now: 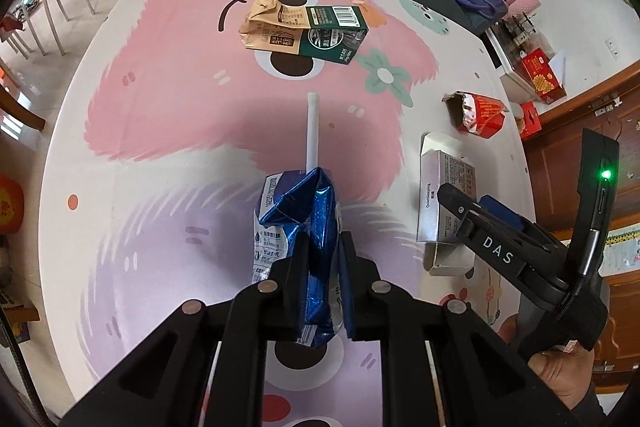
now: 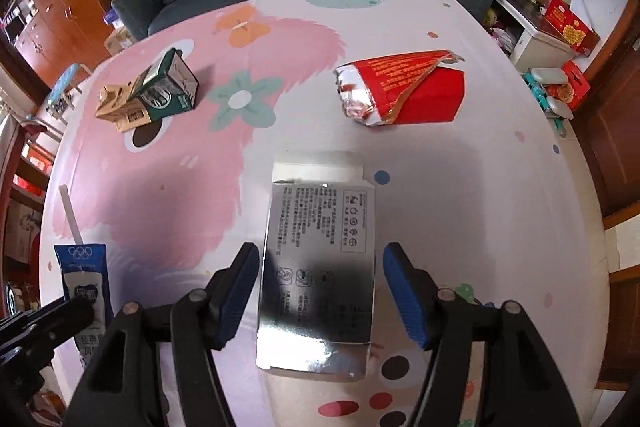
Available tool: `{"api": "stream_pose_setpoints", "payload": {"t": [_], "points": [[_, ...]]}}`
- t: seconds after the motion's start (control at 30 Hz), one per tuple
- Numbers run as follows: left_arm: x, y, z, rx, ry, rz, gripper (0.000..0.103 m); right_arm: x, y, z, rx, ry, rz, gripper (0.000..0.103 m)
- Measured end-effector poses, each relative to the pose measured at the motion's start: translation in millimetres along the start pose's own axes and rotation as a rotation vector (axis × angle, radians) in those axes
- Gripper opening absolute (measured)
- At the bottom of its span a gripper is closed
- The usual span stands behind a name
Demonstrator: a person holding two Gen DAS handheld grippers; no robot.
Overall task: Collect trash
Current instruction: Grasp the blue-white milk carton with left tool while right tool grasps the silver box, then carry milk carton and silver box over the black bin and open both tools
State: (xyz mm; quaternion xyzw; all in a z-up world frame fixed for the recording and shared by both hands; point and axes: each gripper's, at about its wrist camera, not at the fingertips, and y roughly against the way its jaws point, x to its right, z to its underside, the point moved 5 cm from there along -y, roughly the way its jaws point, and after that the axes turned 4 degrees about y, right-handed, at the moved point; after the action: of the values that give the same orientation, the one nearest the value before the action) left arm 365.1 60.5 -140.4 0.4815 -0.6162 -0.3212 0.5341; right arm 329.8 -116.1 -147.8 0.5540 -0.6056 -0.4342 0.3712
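A crumpled blue milk carton (image 1: 298, 251), white straw (image 1: 312, 131) poking from its top, sits clamped between the closed jaws of the left gripper (image 1: 324, 279), pinched around its squashed lower half. Off to that gripper's right, the right gripper (image 2: 320, 295) hangs over a flat silver box (image 2: 320, 267) lying on the table (image 2: 500, 187), its blue pads (image 2: 404, 297) spread wide on either side of the box and not pressing on it. Beyond the box lies a torn red carton (image 2: 404, 91); farther off, ahead and left, a green carton and a tan one (image 2: 148, 95) lie together. The risks, as I judge them: the soft milk carton could slide or twist out of such a narrow pinch, and leftover liquid might dribble from the straw if it tips. The silver box looks almost as wide as the open jaws, so closing off-centre could catch one edge, skid it across the slick cloth or crush it.
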Motion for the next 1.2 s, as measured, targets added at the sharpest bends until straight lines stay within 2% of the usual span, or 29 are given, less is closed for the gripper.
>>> {"api": "stream_pose_setpoints", "payload": {"t": [0.23, 0.33, 0.37, 0.7, 0.93, 1.1, 1.2], "points": [[0, -2, 0, -0.008, -0.003, 0.007, 0.012, -2, -19, 8, -0.065, -0.033, -0.026, 0.065], [0, -2, 1, -0.011, 0.000, 0.011, 0.012, -7, -19, 9, -0.051, -0.020, -0.016, 0.066], [0, -2, 2, -0.012, -0.001, 0.013, 0.012, -8, -18, 10, -0.049, -0.012, -0.012, 0.063], [5, 16, 20, 0.004, -0.021, 0.026, 0.012, -8, 9, 29, -0.011, -0.038, -0.153, 0.061], [24, 41, 64, 0.010, -0.042, 0.056, 0.012, 8, 59, 75, 0.006, -0.070, -0.288, 0.061], [50, 63, 120, 0.018, -0.064, 0.074, 0.012, 27, 94, 129, -0.016, -0.091, -0.378, 0.061], [67, 75, 160, 0.019, -0.076, 0.079, 0.012, 41, 113, 163, -0.021, -0.082, -0.399, 0.061]]}}
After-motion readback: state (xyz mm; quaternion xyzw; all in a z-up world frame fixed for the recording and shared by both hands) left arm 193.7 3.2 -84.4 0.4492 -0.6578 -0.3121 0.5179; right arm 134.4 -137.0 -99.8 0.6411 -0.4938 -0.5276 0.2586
